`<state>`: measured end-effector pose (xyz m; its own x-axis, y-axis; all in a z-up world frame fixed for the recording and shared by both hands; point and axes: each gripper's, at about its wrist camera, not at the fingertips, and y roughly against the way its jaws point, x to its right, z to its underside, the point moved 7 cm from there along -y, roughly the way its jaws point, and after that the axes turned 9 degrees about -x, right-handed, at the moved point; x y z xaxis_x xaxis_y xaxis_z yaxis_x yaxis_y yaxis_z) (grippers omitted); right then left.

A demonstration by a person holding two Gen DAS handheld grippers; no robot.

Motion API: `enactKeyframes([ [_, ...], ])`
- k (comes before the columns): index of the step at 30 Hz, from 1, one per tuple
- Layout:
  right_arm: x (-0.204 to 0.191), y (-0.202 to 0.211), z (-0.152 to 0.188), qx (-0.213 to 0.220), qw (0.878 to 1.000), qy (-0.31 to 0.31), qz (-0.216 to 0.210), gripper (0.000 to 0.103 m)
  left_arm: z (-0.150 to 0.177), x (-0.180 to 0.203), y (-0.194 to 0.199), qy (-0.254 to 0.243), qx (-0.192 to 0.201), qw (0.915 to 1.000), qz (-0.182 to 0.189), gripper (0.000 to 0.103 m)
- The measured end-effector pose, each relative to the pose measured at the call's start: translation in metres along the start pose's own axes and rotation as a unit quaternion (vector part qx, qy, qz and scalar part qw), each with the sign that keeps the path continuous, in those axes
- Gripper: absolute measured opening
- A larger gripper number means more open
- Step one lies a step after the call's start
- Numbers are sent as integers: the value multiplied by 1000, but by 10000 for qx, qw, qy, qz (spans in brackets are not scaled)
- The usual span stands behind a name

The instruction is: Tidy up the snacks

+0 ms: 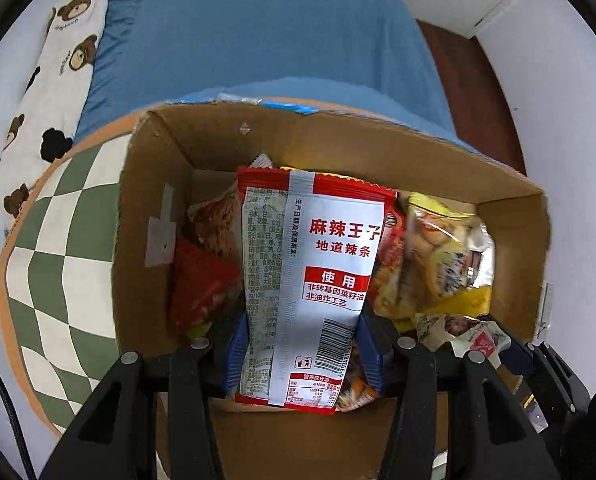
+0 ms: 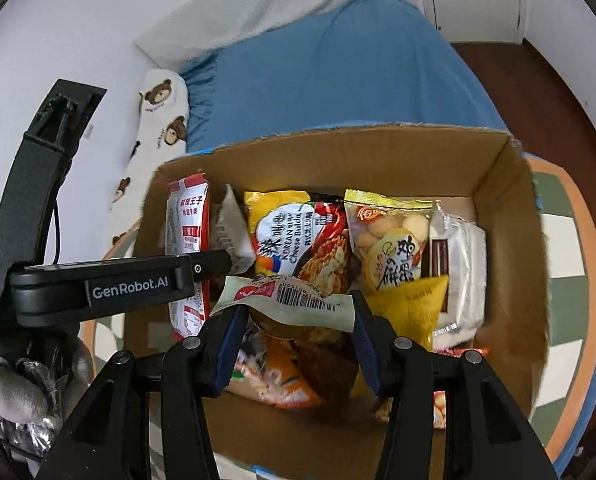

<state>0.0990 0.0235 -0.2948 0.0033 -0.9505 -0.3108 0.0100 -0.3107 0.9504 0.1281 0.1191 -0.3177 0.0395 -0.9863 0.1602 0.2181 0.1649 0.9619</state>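
Observation:
An open cardboard box (image 1: 378,148) (image 2: 506,216) holds several snack packets. My left gripper (image 1: 302,344) is shut on a red and white spicy-strip packet (image 1: 310,264), holding it upright over the left part of the box; the packet also shows in the right wrist view (image 2: 188,224). My right gripper (image 2: 294,320) is shut on a small white-wrapped pastry with a barcode (image 2: 290,300), held above the box's middle. A yellow Korean cheese snack bag (image 2: 294,236) and a yellow biscuit bag (image 2: 390,240) stand behind it.
The box sits on a green and white checked mat (image 1: 58,248) with an orange rim. A blue bed (image 1: 266,28) lies behind. A bear-print pillow (image 1: 54,64) lies at the left. Wooden floor (image 2: 558,92) shows at the right.

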Motion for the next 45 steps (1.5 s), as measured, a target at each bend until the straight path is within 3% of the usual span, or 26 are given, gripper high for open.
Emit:
enactKeyframes([
  [3,6,-15,-5,-175,9998,-128,10,57,-6,-5,-9,60,-102,9999,23,49],
  [6,14,-20,-10,-176,9996,-207,99,85,-7,-9,-12,149,-46,9999,18,76],
  [7,17,-20,-11,-177,9995,-217,132,89,-7,-10,-11,161,2,9999,5,85],
  [12,29,-14,-14,-30,9984,-206,528,96,-3,-11,-4,108,278,9994,-148,85],
  [16,37,-10,-9,44,9957,-152,910,97,6,-10,-2,71,394,9987,-311,85],
  [23,47,-5,4,241,9940,-268,1030,97,29,-6,1,-35,589,9971,-470,85],
  [34,41,49,50,971,9868,-119,1291,100,102,0,56,-65,1641,9845,-612,85],
  [45,4,129,140,1876,9742,217,1239,100,204,12,114,-64,2546,9643,-723,85],
])
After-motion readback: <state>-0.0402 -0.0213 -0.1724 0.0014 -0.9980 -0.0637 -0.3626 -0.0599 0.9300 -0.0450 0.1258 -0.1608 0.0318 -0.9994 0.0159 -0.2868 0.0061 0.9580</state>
